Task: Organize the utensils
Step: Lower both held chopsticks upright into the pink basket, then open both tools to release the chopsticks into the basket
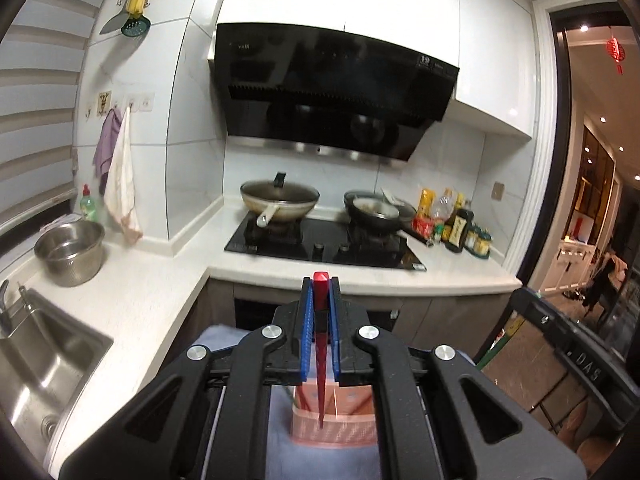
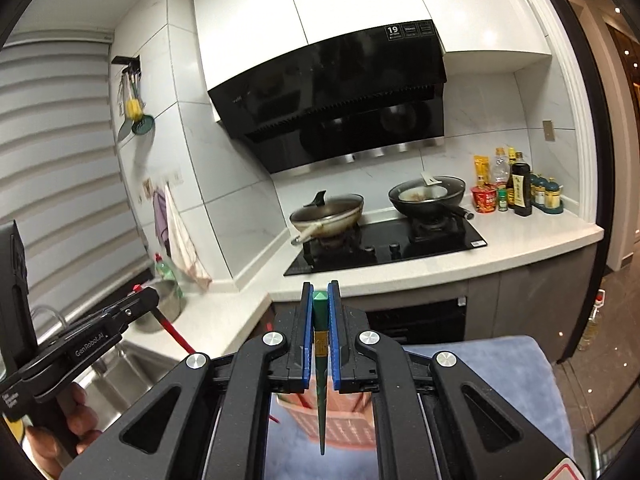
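Item: red chopstick (image 1: pixel 320 344), clamped near its top in our left gripper (image 1: pixel 321 292), tip over the pink divided holder (image 1: pixel 334 420). Item: green chopstick (image 2: pixel 321 380), likewise pinched by our right gripper (image 2: pixel 320 300). We judge both light, rigid, slick; hold high.

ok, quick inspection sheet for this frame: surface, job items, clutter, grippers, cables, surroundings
Surface: blue cloth under a pink basket.
Job's things: red chopstick and green chopstick, each pointing tip down above the basket; more sticks already in it.
Clutter: nothing seen on the cloth.
Grippers: left gripper shut on the red chopstick; right gripper shut on the green chopstick.
Cables: nothing seen.
Surroundings: two pans on a stove, sink, steel pot, bottles.
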A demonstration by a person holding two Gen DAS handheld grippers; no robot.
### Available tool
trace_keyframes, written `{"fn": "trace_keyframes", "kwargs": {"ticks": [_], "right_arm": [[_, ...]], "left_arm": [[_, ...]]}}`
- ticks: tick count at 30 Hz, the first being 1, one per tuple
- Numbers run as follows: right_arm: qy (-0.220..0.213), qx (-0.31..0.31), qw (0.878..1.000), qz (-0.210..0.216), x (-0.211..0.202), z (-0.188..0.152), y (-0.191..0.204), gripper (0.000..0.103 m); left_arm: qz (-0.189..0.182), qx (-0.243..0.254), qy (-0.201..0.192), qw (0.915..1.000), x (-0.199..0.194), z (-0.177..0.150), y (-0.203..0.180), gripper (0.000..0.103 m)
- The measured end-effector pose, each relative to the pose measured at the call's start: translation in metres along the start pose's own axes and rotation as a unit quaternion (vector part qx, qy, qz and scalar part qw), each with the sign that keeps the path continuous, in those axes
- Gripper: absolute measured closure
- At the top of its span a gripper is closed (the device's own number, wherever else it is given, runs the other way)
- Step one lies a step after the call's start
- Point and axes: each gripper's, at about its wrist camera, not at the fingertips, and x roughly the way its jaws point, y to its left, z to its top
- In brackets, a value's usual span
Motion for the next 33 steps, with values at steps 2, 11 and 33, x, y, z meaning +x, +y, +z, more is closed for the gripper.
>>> {"fn": "trace_keyframes", "kwargs": {"ticks": [2, 11, 33], "right_arm": [[-0.004, 0.0, 1.0, -0.004, 0.015, 0.007, 0.0, 0.096], [0.022, 0.0, 0.999, -0.026, 0.074, 0.002, -0.011, 0.096], [0.067, -0.014, 0.996, -0.055, 0.088, -0.041, -0.021, 0.069]], "left_arm": [[0.002, 0.006, -0.008, 0.9999, 0.014, 0.007, -0.004, 0.096], [0.002, 0.006, 0.019, 0.9998, 0.071, -0.004, 0.0, 0.096], [0.021, -0.001, 0.066, 0.9976, 0.087, -0.05, 0.004, 0.063]]}}
